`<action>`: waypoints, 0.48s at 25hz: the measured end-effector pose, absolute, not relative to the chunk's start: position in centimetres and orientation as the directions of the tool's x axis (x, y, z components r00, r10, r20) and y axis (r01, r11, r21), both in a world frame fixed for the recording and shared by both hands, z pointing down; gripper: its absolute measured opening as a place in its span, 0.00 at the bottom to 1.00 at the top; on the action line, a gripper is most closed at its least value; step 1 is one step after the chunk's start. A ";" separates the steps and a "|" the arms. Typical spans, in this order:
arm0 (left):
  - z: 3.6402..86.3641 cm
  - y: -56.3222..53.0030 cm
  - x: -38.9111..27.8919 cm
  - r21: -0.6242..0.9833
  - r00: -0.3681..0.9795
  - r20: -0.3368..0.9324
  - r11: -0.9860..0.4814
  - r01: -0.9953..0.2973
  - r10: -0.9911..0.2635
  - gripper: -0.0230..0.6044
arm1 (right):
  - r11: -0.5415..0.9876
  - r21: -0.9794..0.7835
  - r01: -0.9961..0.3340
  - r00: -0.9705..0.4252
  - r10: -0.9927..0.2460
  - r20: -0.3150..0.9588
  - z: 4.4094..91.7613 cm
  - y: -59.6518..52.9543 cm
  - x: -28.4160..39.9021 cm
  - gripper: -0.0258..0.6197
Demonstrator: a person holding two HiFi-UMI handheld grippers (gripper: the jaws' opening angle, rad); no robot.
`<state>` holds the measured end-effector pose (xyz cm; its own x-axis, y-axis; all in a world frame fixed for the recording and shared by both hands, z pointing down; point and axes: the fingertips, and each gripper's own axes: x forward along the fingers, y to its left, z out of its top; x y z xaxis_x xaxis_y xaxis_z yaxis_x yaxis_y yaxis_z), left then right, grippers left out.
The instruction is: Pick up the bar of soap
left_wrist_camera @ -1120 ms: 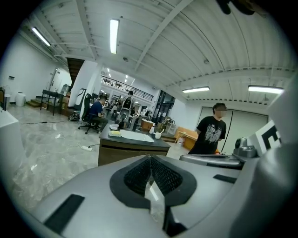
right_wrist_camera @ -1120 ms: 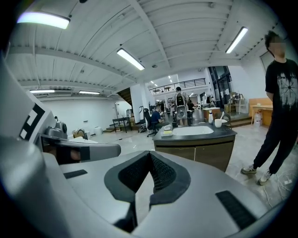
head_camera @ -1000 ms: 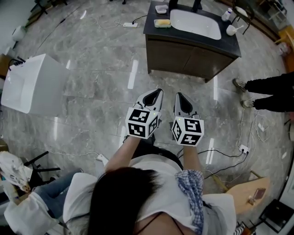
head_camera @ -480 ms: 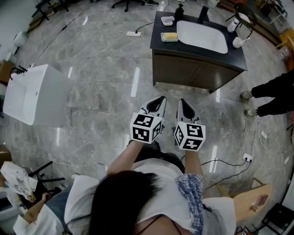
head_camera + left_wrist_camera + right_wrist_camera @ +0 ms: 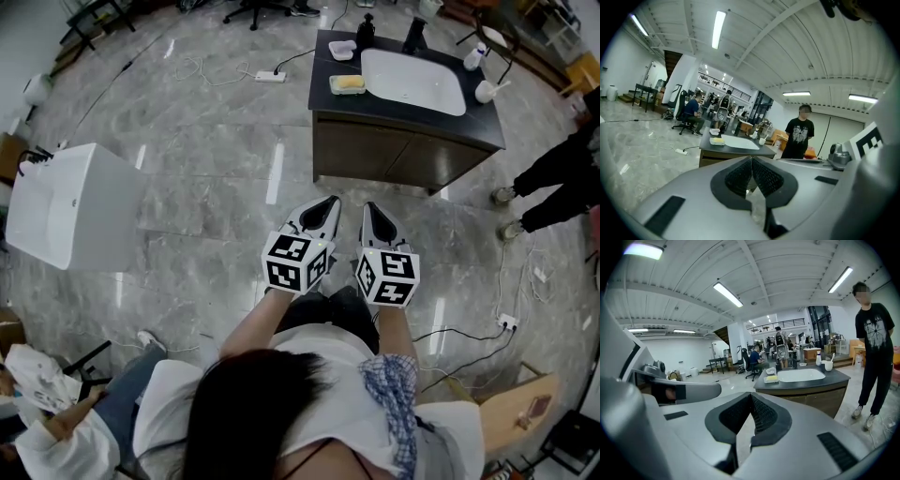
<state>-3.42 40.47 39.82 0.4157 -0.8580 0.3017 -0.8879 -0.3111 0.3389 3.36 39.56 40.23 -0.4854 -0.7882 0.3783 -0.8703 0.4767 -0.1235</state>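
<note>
Close by, the left gripper (image 5: 326, 202) and the right gripper (image 5: 369, 208) sit side by side. They are smooth and grey, with bumpy black pads. Both are pinched shut with nothing inside. Under them is a shiny grey stone floor (image 5: 206, 187). Farther off stands a dark cabinet (image 5: 375, 155) with a flat black top and a white oval sink (image 5: 412, 80). The yellow bar of soap (image 5: 349, 83) lies in a small pale dish (image 5: 332, 85) on that top, just left of the sink.
</note>
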 end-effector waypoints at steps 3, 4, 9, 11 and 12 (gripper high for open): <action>39.8 39.8 -3.9 0.344 0.405 0.302 -0.298 -0.891 -0.863 0.06 | 0.479 -0.112 -0.871 -0.483 -0.788 0.382 40.2 39.0 3.2 0.07; 39.9 39.6 -4.0 0.339 0.400 0.307 -0.293 -0.894 -0.864 0.06 | 0.478 -0.111 -0.872 -0.481 -0.789 0.382 40.2 38.8 3.1 0.06; 40.5 38.6 -4.5 0.332 0.397 0.317 -0.291 -0.897 -0.862 0.06 | 0.518 -0.103 -0.849 -0.513 -0.762 0.395 40.6 38.0 1.8 0.07; 40.9 38.1 -4.6 0.329 0.386 0.327 -0.280 -0.902 -0.863 0.06 | 0.527 -0.102 -0.843 -0.521 -0.755 0.398 40.9 37.6 1.6 0.06; 41.0 37.8 -4.7 0.327 0.380 0.330 -0.273 -0.905 -0.864 0.06 | 0.529 -0.101 -0.843 -0.522 -0.755 0.397 40.9 37.3 1.6 0.07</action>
<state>-4.68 37.83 40.99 0.3800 -0.8641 0.3299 -0.9046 -0.2728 0.3274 1.57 37.30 40.90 -0.5215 -0.7553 0.3970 -0.8427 0.5288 -0.1010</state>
